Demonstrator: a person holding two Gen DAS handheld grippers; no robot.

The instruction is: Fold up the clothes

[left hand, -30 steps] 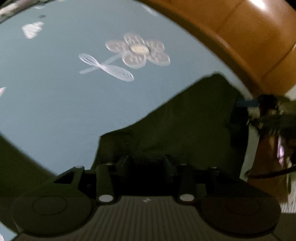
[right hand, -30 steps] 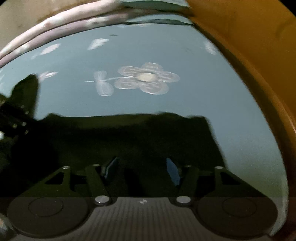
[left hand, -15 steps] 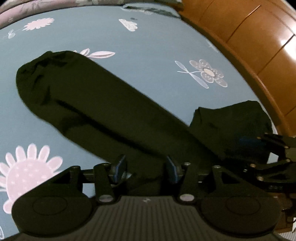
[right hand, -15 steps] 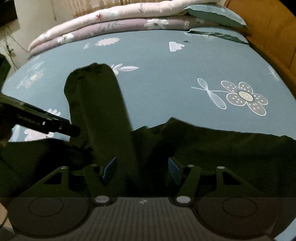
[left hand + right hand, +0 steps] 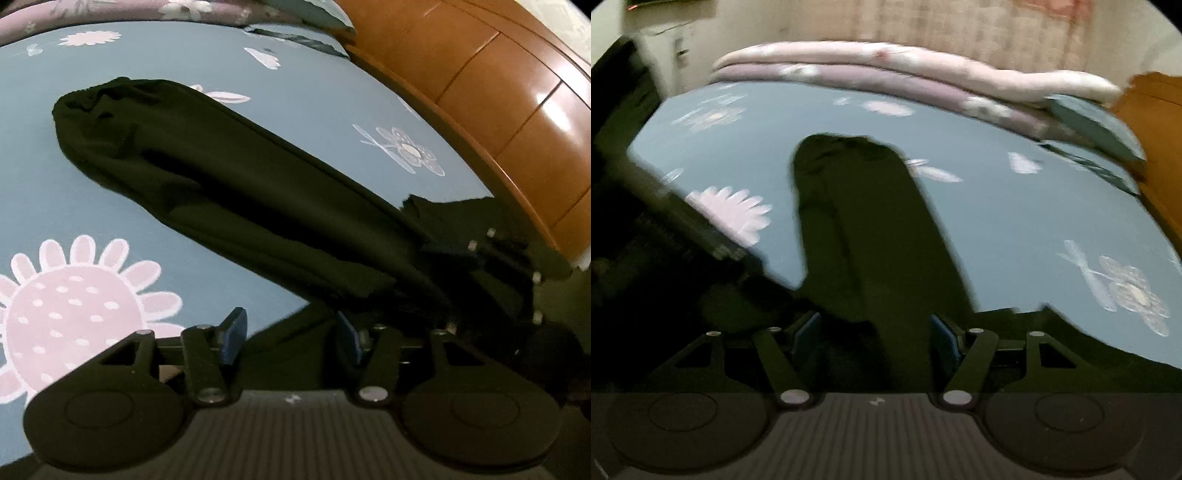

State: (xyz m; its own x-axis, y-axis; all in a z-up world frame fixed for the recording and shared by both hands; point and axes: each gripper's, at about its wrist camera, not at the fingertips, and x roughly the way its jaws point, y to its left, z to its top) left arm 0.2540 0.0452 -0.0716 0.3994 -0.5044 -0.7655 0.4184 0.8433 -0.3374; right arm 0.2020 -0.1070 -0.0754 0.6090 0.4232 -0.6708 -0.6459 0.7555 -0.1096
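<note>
Garment: a black garment [image 5: 236, 192] lies on the bed, one long part stretched out away from both grippers and ending in a bunched, gathered end; the rest spreads wide along the near edge. It shows in the right view too [image 5: 864, 229].
Sheet: a blue sheet [image 5: 110, 229] with pink and white flowers covers the bed under the garment.
Left gripper [image 5: 291, 334]: its blue-padded fingers [image 5: 233, 328] stand apart with a clear gap, nothing pinched between them. It sits low at the near edge of the cloth, dark fabric showing behind the gap.
Right gripper [image 5: 875, 338]: fingers [image 5: 942, 338] spread wide, gripping nothing. Dark cloth lies beyond the gap; I cannot tell whether the tips touch it. The view is blurred.
Quilts: rolled pink and mauve quilts [image 5: 905, 70] lie along the far side of the bed.
Headboard: a glossy wooden headboard [image 5: 498, 88] runs along the right side.
</note>
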